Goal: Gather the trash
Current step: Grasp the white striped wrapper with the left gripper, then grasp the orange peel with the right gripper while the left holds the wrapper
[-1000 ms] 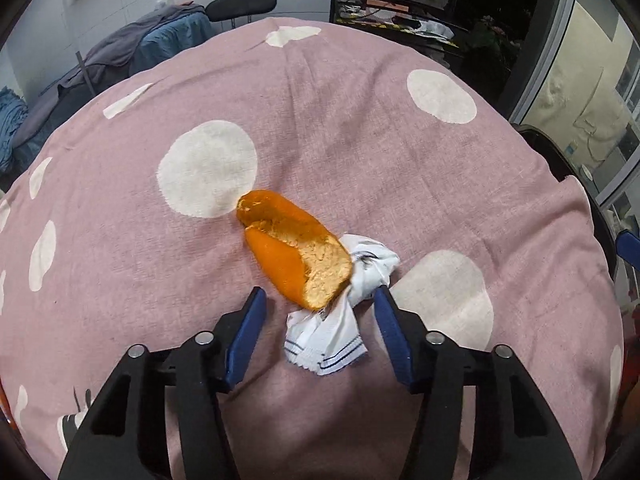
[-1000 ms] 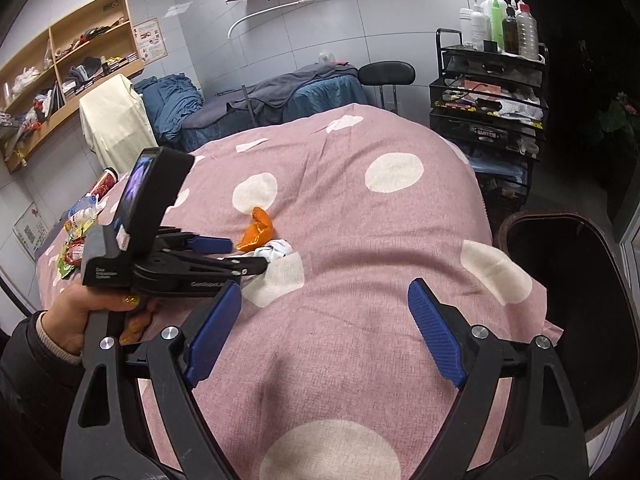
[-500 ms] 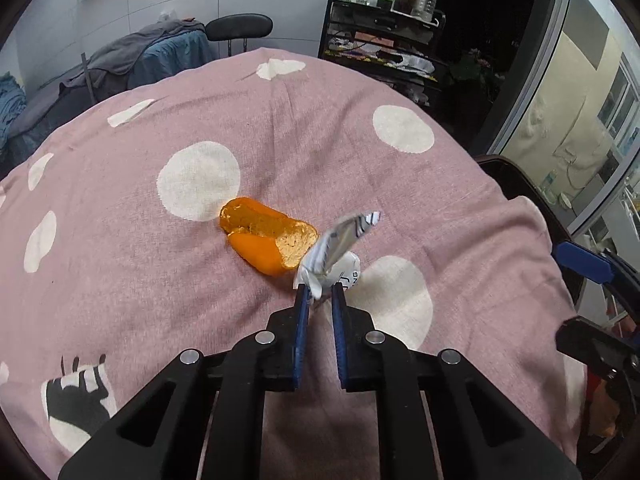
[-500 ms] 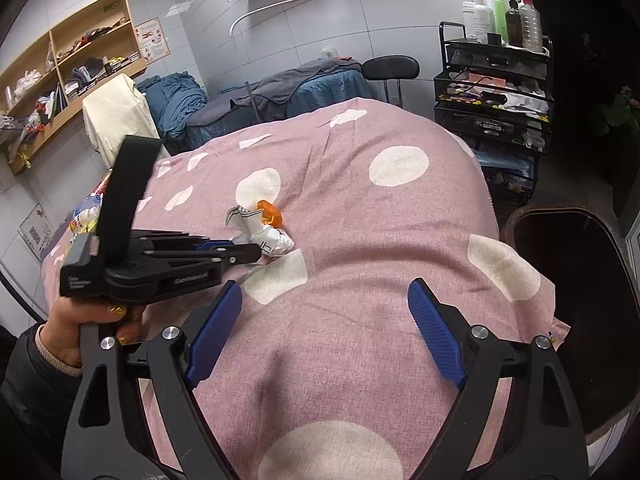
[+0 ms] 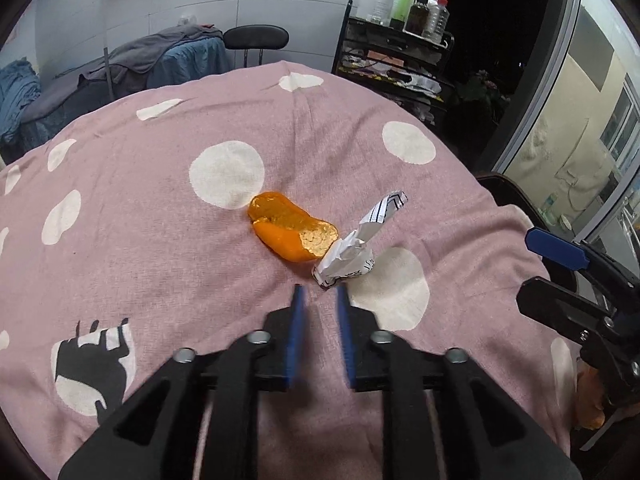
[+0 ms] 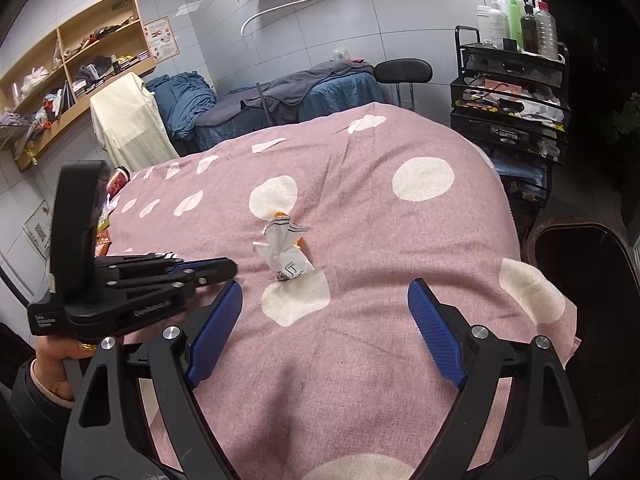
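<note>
left gripper point(image 5: 319, 292): jaws narrow, just opening, empty, just short of wrapper
right gripper point(image 6: 325, 308): wide, empty
wrapper point(image 5: 352, 252): crumpled, touching orange peel point(image 5: 290, 232)

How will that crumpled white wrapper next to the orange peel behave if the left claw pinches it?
The wrapper is creased thin paper or foil with one twisted end sticking up, so it is probably very light and will crush. It may slide out of a narrow pinch; it now lies free ahead of the left claw. It touches the orange peel and might nudge it.
</note>
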Motion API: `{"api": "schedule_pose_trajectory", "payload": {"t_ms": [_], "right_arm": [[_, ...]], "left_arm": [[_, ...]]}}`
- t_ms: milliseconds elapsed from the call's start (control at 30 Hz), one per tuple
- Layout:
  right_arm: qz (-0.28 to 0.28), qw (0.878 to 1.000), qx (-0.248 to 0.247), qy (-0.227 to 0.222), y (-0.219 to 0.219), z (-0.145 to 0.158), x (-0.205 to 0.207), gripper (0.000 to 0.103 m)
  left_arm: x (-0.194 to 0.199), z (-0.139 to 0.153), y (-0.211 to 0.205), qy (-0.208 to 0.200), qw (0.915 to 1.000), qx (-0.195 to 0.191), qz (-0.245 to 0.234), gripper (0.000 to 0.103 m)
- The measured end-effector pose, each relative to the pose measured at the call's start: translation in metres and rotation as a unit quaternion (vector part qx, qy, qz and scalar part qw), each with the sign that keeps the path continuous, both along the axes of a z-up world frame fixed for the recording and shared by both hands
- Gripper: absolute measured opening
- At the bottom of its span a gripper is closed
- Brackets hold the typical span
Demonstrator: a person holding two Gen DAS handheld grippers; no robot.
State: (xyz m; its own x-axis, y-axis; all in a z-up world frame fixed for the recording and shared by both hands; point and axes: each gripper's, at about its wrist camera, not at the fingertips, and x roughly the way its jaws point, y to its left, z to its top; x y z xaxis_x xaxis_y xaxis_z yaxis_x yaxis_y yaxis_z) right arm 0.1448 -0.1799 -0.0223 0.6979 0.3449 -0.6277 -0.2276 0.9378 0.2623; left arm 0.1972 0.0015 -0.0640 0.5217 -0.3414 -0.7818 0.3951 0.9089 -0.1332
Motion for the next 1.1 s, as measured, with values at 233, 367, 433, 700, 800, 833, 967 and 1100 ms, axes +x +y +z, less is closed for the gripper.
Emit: {"api": "schedule_pose_trajectory", "payload": {"t_ms": [233,367,433,700,800,833,967,1100], "right_arm": [[-0.017,1.000,0.000,0.010,-0.010,-0.005,-0.004,0.085],[-0.019,1.000,0.002,0.015,-0.012,-0.007,-0.005,0.085],[-0.016,1.000,-0.001,0.014,-0.011,-0.008,-0.006,0.085],[-0.014,1.000,-0.003,0.015,-0.012,-0.009,0.002,0.085],[-0.004,1.000,-0.009,0.013,-0.006,-0.008,0.008,0.085],[-0.001,1.000,-0.011,0.013,-0.004,-0.007,0.010,0.085],[0.029,0.999,-0.043,0.014,0.019,-0.005,0.027,0.085],[0.071,0.994,-0.080,0.027,0.049,-0.007,0.054,0.085]], "left_arm": [[0.033,-0.018,-0.026,0.045,0.9989,0.011,-0.004,0.066],[0.054,-0.024,-0.024,0.074,0.9969,-0.023,0.015,0.042],[0.053,-0.026,-0.025,0.075,0.9969,-0.018,0.015,0.035],[0.014,0.000,-0.002,0.024,0.9983,-0.045,0.030,0.032],[-0.005,0.007,0.019,0.011,0.9966,-0.065,0.049,0.032],[-0.011,0.010,0.029,0.007,0.9955,-0.072,0.061,0.032],[-0.026,0.018,0.050,-0.010,0.9924,-0.075,0.097,0.032],[-0.040,0.024,0.059,-0.032,0.9909,-0.054,0.120,0.032]]}}
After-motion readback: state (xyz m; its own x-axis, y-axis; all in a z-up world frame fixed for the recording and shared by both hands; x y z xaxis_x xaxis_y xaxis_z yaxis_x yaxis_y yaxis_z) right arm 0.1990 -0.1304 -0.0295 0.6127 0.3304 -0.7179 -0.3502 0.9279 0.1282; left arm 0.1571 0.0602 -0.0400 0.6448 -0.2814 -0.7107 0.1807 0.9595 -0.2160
